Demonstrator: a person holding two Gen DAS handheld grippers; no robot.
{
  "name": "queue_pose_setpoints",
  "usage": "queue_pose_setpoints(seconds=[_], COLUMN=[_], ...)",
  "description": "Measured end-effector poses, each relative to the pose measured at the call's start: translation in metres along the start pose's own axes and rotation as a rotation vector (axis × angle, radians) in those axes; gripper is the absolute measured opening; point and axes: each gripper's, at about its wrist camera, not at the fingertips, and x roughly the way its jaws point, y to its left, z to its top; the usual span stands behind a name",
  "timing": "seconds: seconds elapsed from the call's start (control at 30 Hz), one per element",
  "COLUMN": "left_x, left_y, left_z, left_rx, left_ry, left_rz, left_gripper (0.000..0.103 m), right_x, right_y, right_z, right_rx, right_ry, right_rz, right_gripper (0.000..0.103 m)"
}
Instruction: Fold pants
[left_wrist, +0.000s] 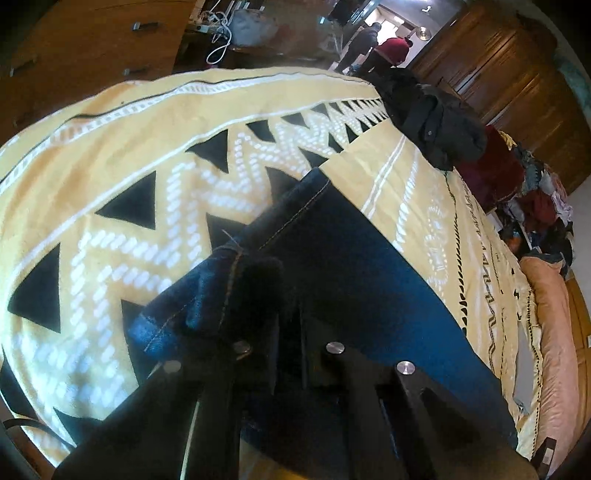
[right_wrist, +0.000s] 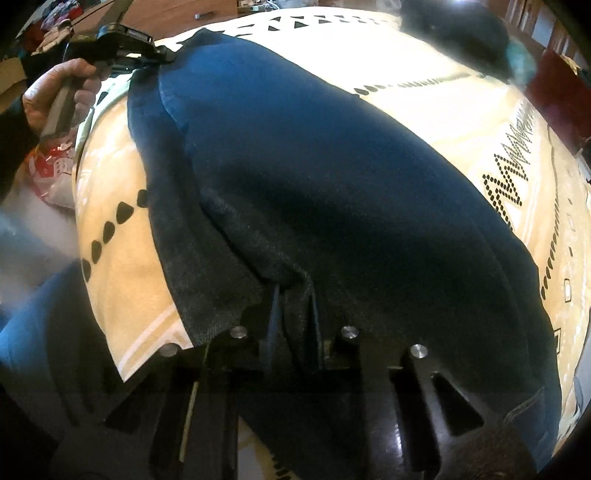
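Dark blue jeans (right_wrist: 332, 177) lie stretched across a yellow patterned bedspread (left_wrist: 110, 155). In the left wrist view my left gripper (left_wrist: 273, 280) is shut on the hem end of the jeans (left_wrist: 362, 266), whose cuff bunches over the left finger. In the right wrist view my right gripper (right_wrist: 293, 295) is shut on the near end of the jeans, the fabric pinched between its fingers. The left gripper also shows in the right wrist view (right_wrist: 162, 55), held by a hand at the far end of the jeans.
A black garment (left_wrist: 432, 118) and a pile of clothes (left_wrist: 524, 192) lie on the far right of the bed. Wooden wardrobes (left_wrist: 517, 85) stand behind. A pink pillow (left_wrist: 554, 332) lies at the right edge. A red-and-white bag (right_wrist: 55, 173) sits beside the bed.
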Motion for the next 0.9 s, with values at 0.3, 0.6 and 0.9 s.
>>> queue_pose_setpoints(seconds=[0.3,0.6,0.9], left_x=[-0.003,-0.005,0.001], left_y=[-0.005,-0.013,-0.027], left_z=[-0.002,-0.005,0.027], left_rx=[-0.015,0.006,0.032], left_ry=[-0.017,-0.081,-0.088], left_rz=[0.058,0.121,0.076], left_gripper=[0.022,0.05,0.002], right_x=[-0.004,-0.003,-0.014], right_y=[-0.006,-0.004,-0.022], right_z=[0.0,-0.003,-0.006], right_rx=[0.049,0.062,0.145], right_ry=[-0.001,-0.021,-0.074], right_rz=[0.072,0.093,0.107], right_gripper=[0.027,0.038,0.004])
